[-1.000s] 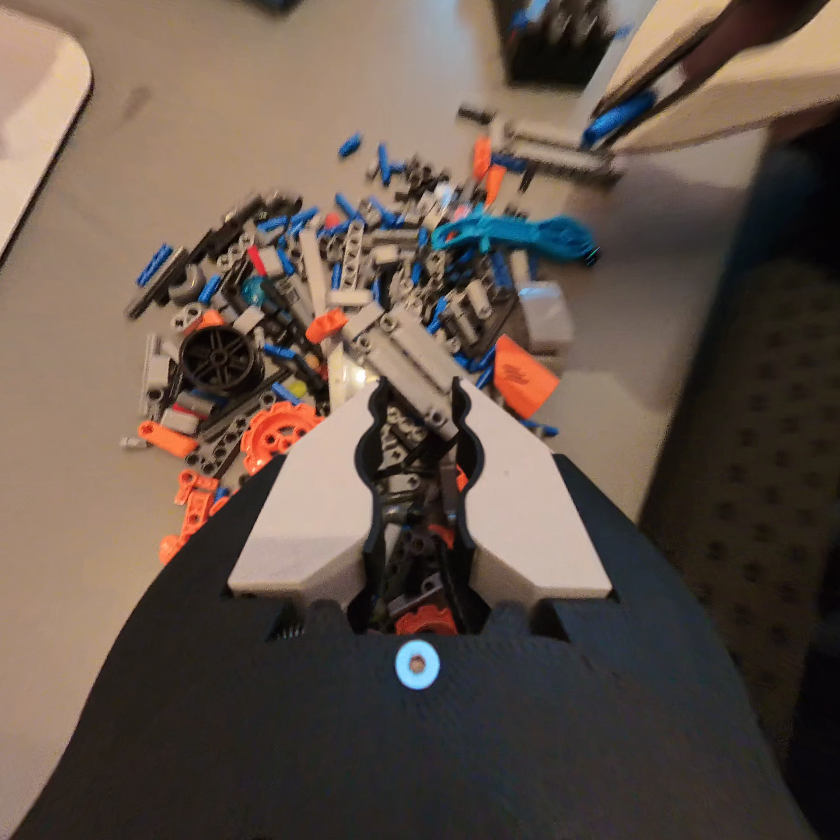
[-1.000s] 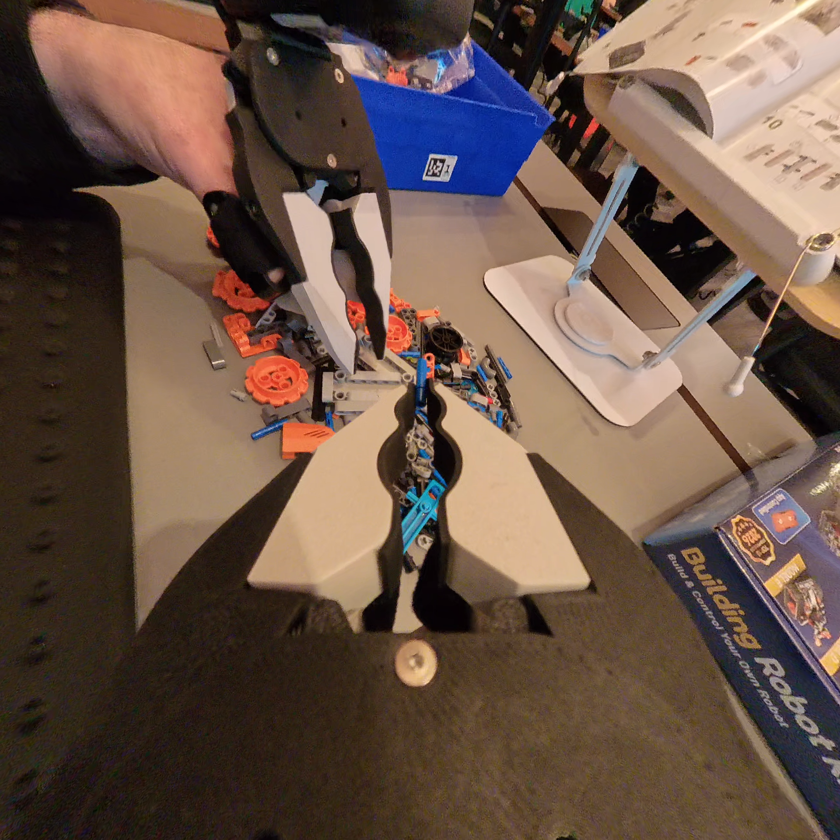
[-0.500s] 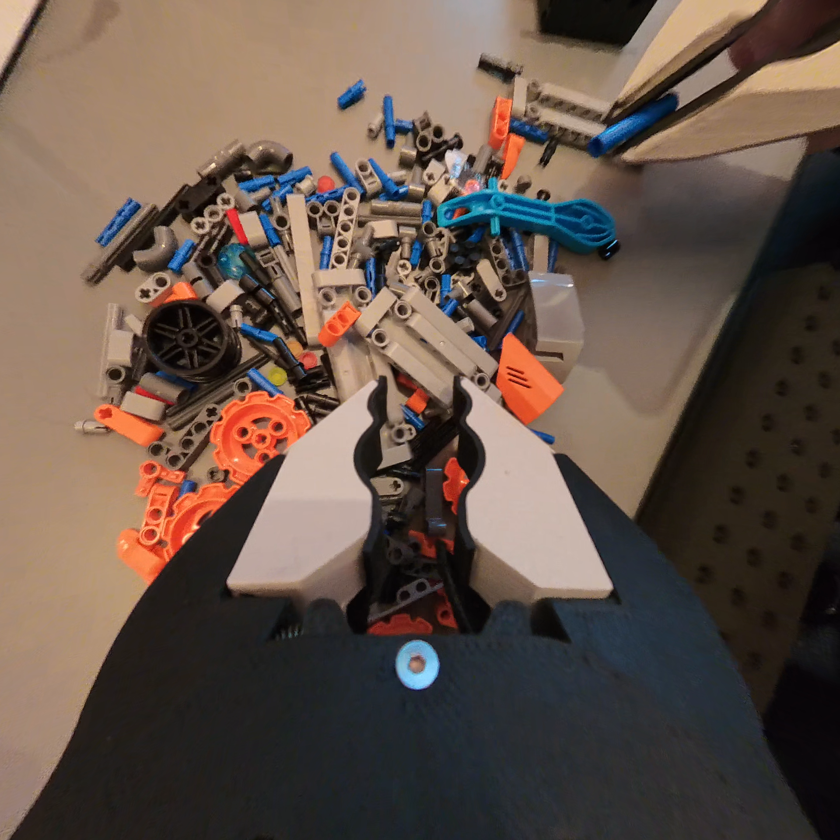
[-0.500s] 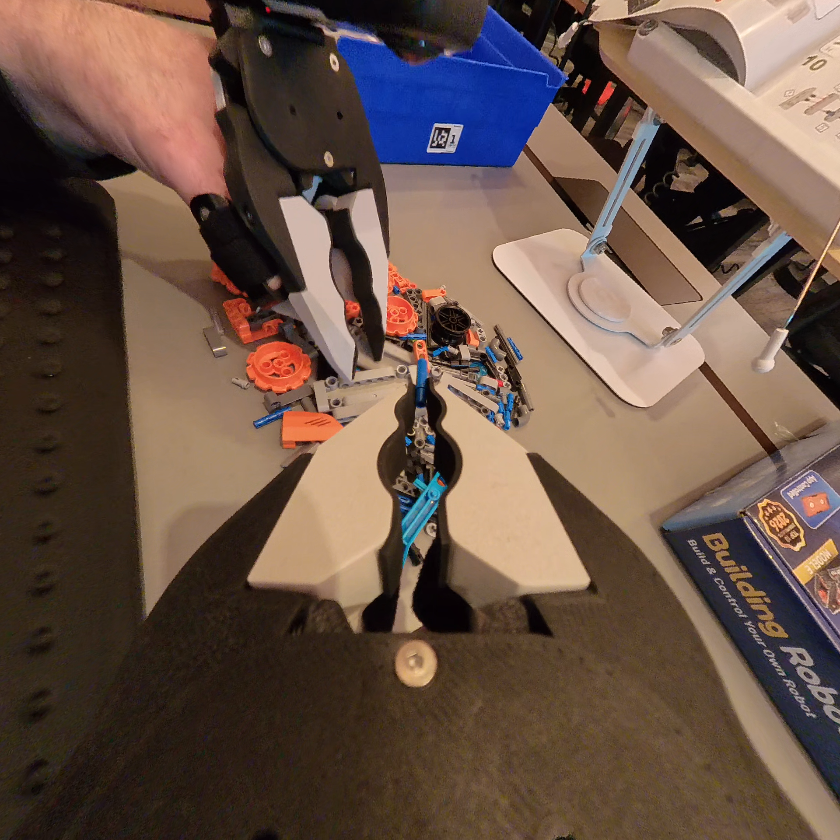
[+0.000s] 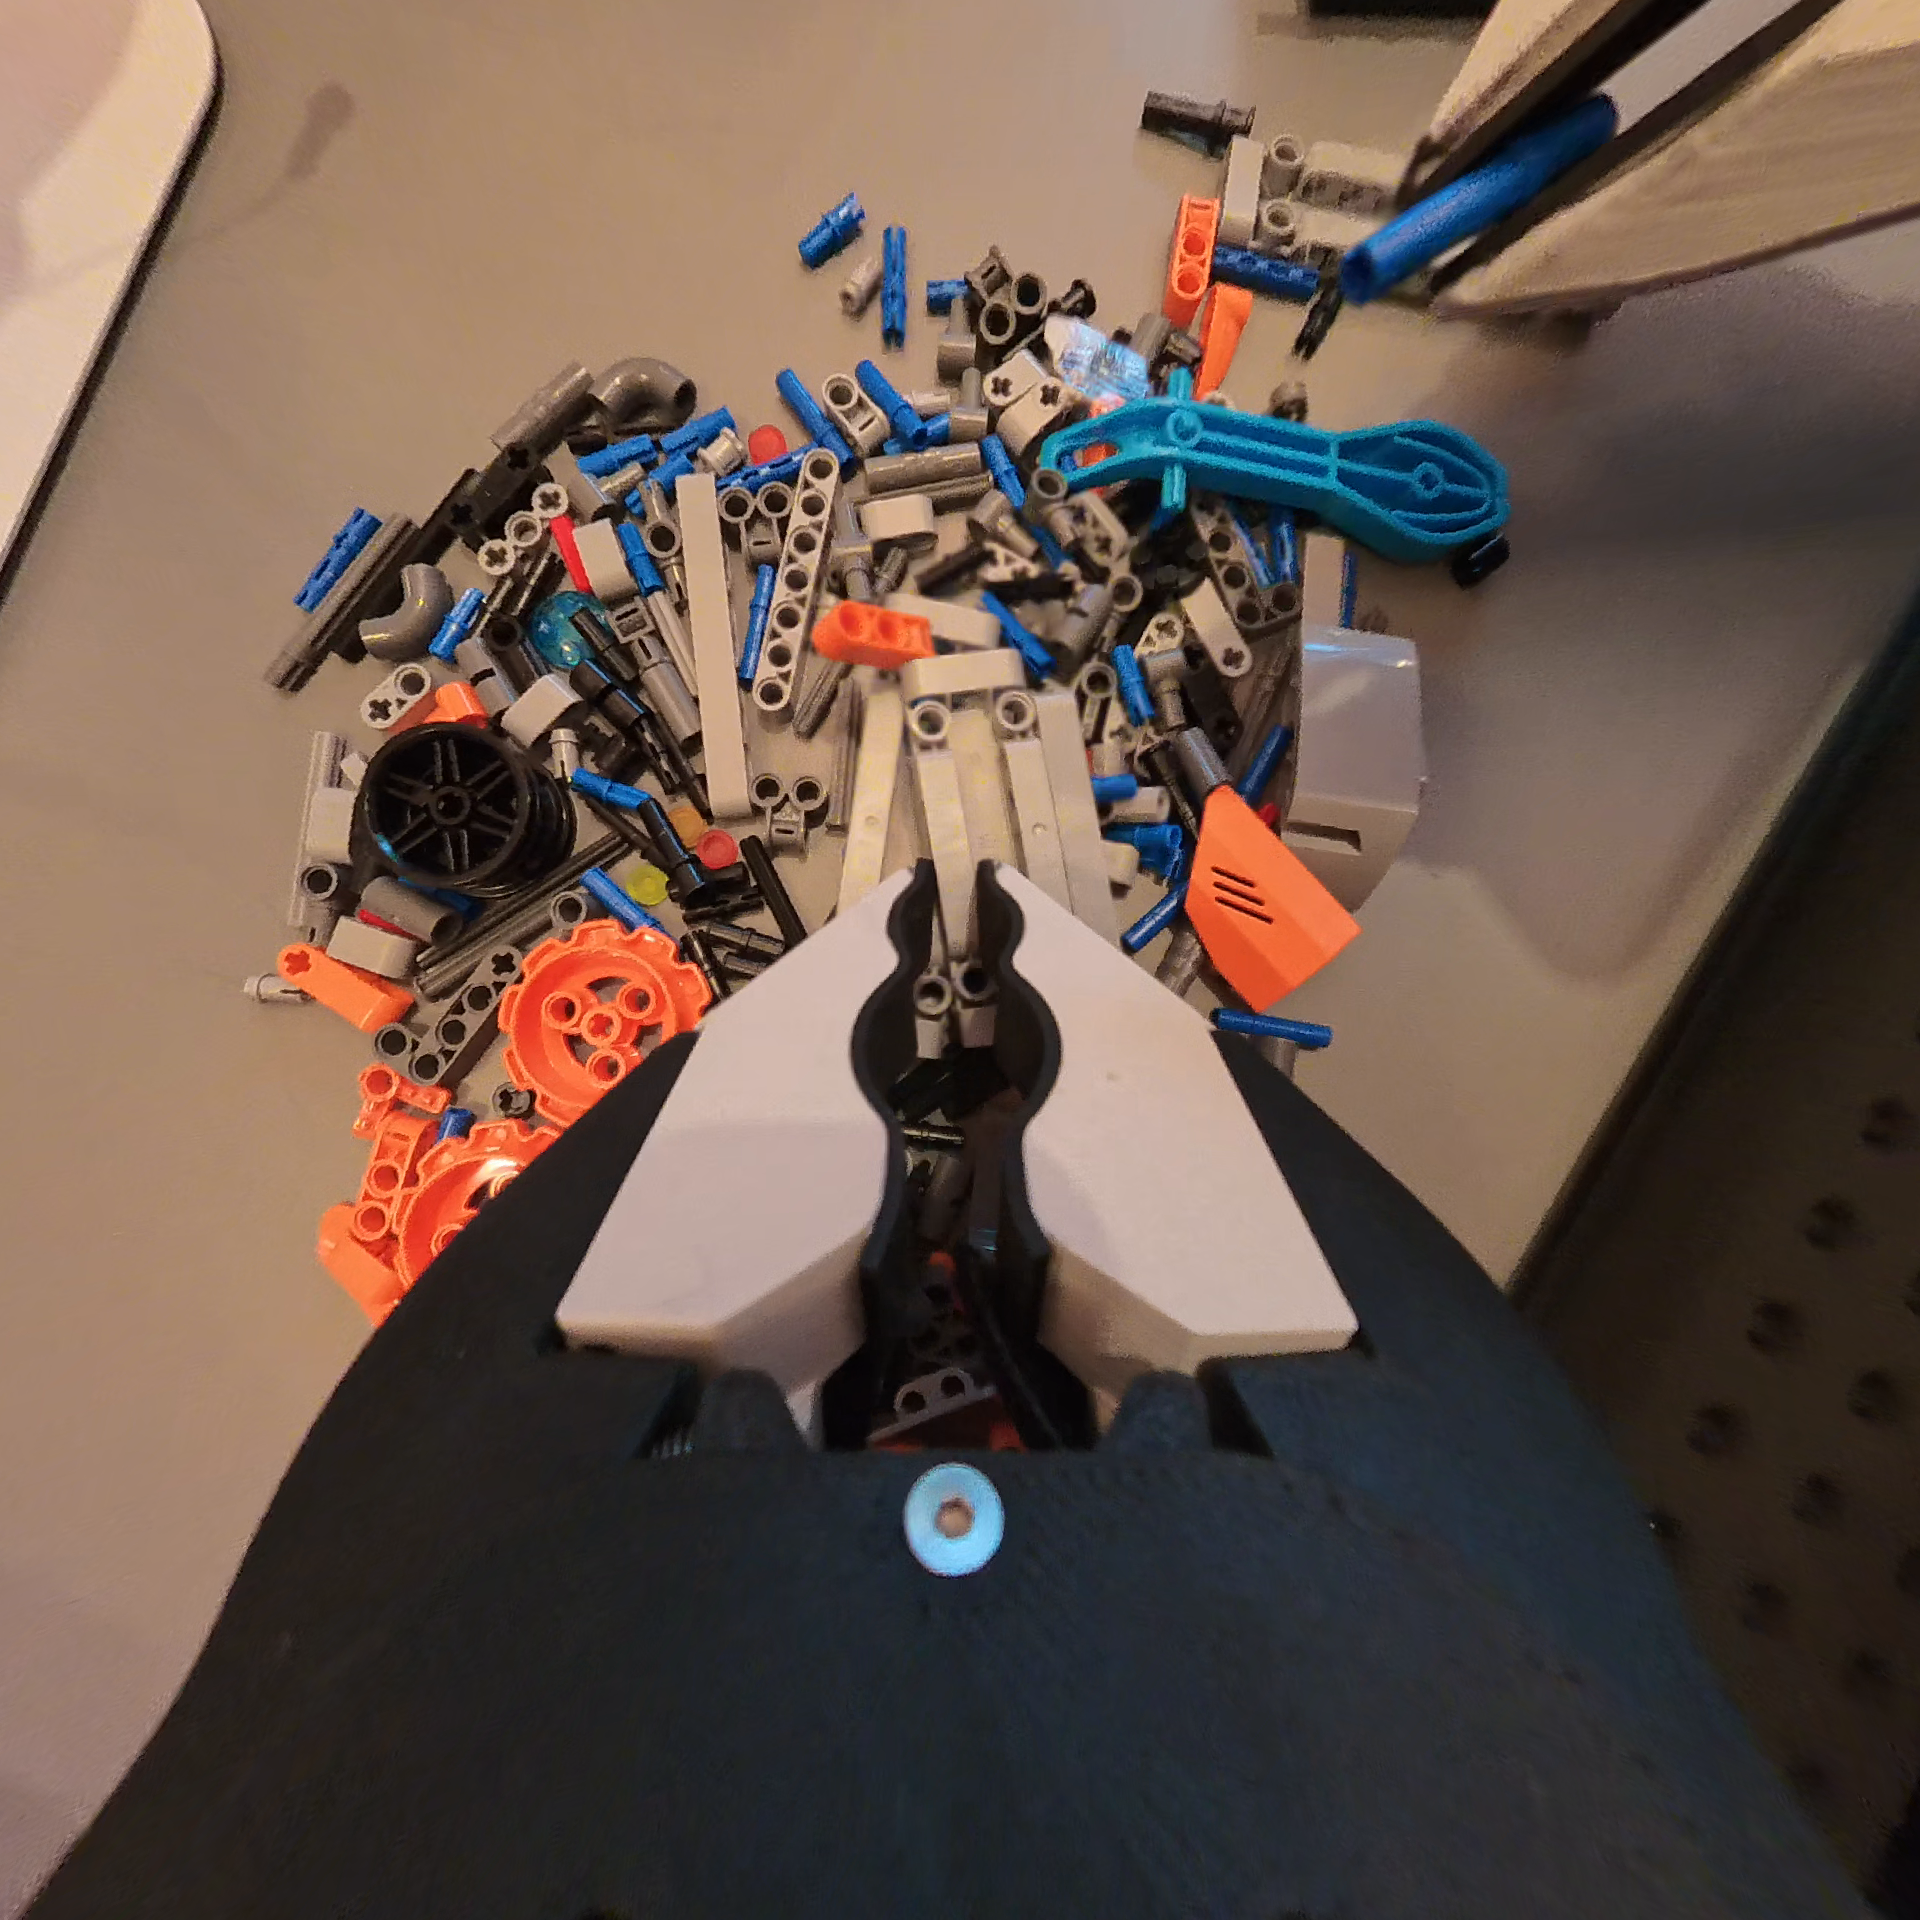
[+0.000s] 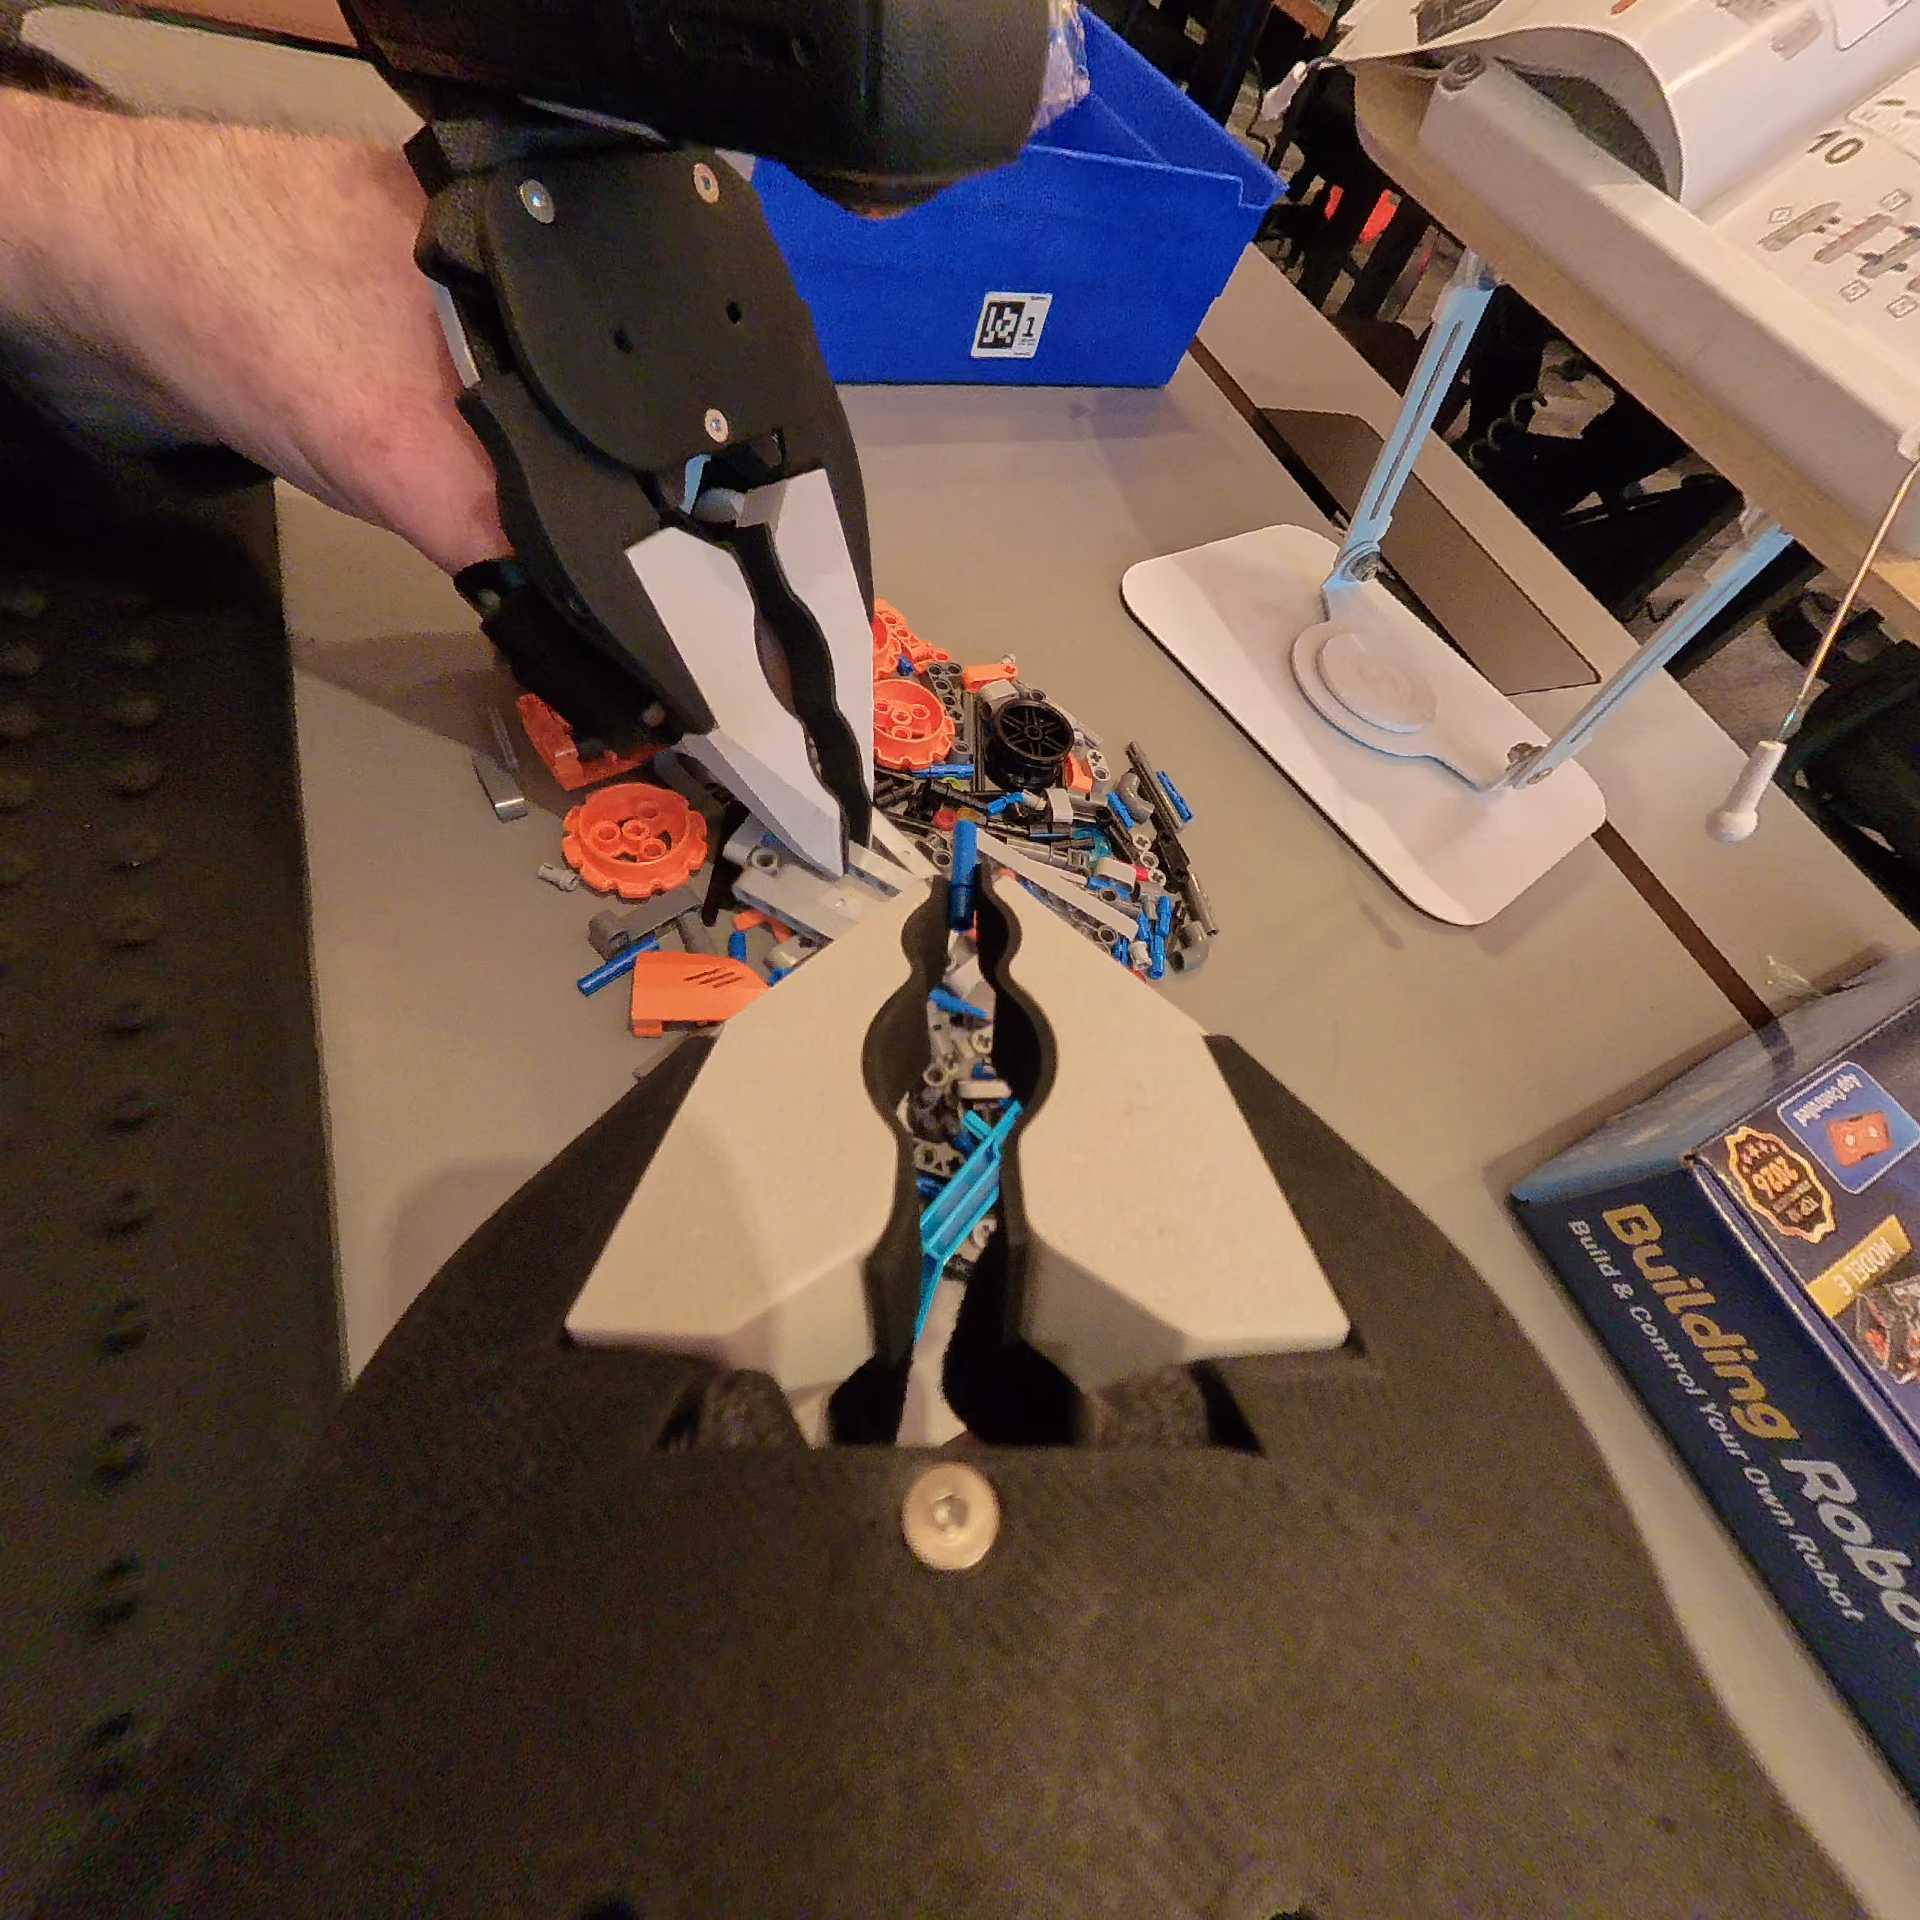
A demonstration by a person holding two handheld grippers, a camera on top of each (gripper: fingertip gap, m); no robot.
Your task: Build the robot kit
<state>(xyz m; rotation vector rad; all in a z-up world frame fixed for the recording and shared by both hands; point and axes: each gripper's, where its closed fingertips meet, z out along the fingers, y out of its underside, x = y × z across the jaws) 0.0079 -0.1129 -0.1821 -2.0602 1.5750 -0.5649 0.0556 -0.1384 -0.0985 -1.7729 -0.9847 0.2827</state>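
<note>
Fingers of my left gripper (image 5: 954, 894) pinch a grey beam (image 5: 951, 821) atop the brick pile (image 5: 790, 665); right gripper (image 6: 964, 894), beside the pile, clamps a blue pin (image 6: 963, 871).

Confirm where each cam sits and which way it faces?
Left wrist view: on the left gripper, looking down its fingers at the pile of building pieces; the tips pinch a grey beam.
Right wrist view: on the right gripper, facing across the table to a blue bin; a hand shows.
Shared: pile, both grippers.
</note>
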